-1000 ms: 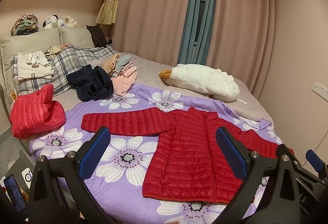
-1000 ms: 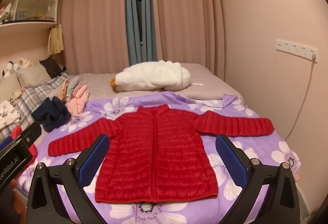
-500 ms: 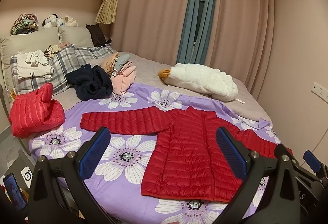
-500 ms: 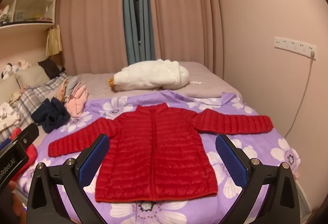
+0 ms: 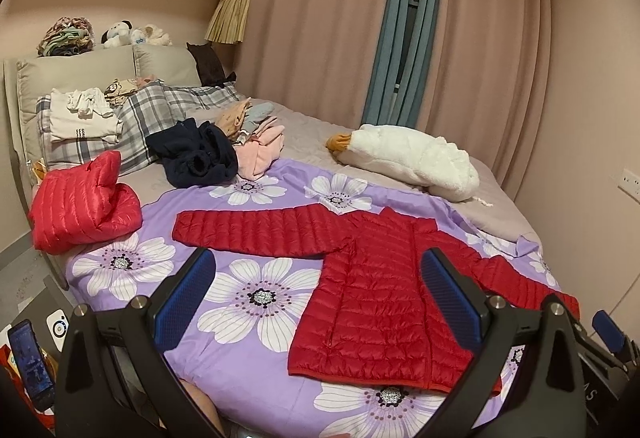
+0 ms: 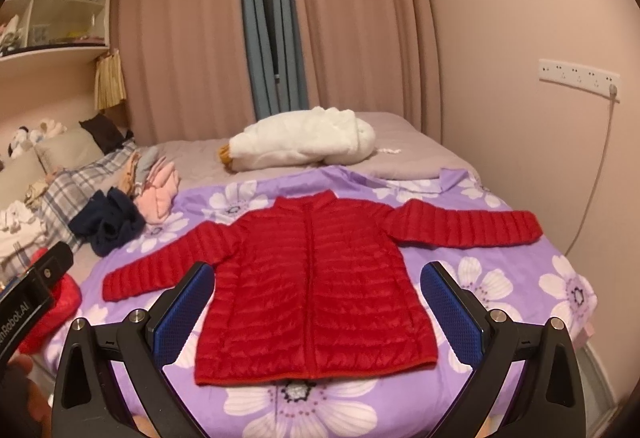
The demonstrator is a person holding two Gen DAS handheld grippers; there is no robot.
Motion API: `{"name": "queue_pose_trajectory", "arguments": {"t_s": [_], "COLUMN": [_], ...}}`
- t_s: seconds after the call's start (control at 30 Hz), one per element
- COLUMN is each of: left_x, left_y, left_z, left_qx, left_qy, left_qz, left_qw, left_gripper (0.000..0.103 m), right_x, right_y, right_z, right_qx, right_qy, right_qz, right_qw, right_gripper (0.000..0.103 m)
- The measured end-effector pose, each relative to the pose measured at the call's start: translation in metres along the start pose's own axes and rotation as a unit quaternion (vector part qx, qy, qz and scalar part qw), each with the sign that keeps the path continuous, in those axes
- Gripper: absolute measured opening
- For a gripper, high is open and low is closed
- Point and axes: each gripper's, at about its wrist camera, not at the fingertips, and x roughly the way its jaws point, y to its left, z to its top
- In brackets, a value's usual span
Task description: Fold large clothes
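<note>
Little has shifted: both claws gape empty above the spread red jacket [image 6: 316,290].

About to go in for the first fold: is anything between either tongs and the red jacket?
Nothing visible. The red jacket lies flat and uncovered on the floral sheet; both the left tongs and right tongs are open above it. The navy garment sits off to the side.

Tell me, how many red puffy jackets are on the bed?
2. One jacket lies spread flat on the floral sheet, sleeves out. A second, bundled jacket sits at the bed's left edge near the pillows. Others may hide in the clothes piles.
</note>
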Motion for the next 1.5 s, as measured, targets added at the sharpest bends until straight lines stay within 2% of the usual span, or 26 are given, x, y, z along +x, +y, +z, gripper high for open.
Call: {"name": "queue_pose_trajectory", "arguments": {"t_s": [0.53, 0.77, 0.87, 0.93, 1.03, 1.17, 1.27, 1.37, 1.5], "left_x": [-0.001, 0.027, 0.046, 0.066, 0.103, 0.171, 0.219, 0.261, 0.319], "left_y": [0.000, 0.001, 0.004, 0.012, 0.029, 0.059, 0.082, 0.106, 0.137], "left_z": [-0.001, 0.002, 0.006, 0.011, 0.022, 0.036, 0.038, 0.034, 0.017], "left_qx": [-0.006, -0.005, -0.006, -0.017, -0.041, -0.102, -0.145, -0.176, -0.214], "left_qy": [-0.002, 0.016, 0.014, 0.011, 0.012, 0.043, 0.058, 0.060, 0.112], "left_qz": [-0.004, -0.004, -0.029, -0.034, -0.040, -0.071, -0.055, -0.037, 0.016], "left_qw": [1.0000, 0.9998, 0.9995, 0.9992, 0.9983, 0.9913, 0.9862, 0.9819, 0.9702], "left_gripper": [0.103, 0.103, 0.103, 0.103, 0.103, 0.103, 0.102, 0.097, 0.087], "right_x": [-0.003, 0.017, 0.028, 0.038, 0.061, 0.110, 0.161, 0.196, 0.236], "right_y": [-0.002, -0.010, -0.020, -0.035, -0.069, -0.133, -0.194, -0.247, -0.318], "right_z": [0.003, 0.001, 0.005, 0.011, 0.025, 0.045, 0.052, 0.046, 0.025], "right_qx": [0.000, 0.007, 0.017, 0.027, 0.048, 0.083, 0.110, 0.153, 0.219], "right_qy": [-0.009, 0.005, 0.003, -0.003, -0.014, 0.001, 0.043, 0.075, 0.114], "right_qz": [0.004, 0.016, 0.016, 0.013, -0.014, -0.088, -0.145, -0.177, -0.189], "right_qw": [1.000, 1.000, 1.000, 1.000, 0.999, 0.993, 0.982, 0.969, 0.951], "right_gripper": [0.102, 0.102, 0.102, 0.102, 0.102, 0.102, 0.102, 0.102, 0.102]}}
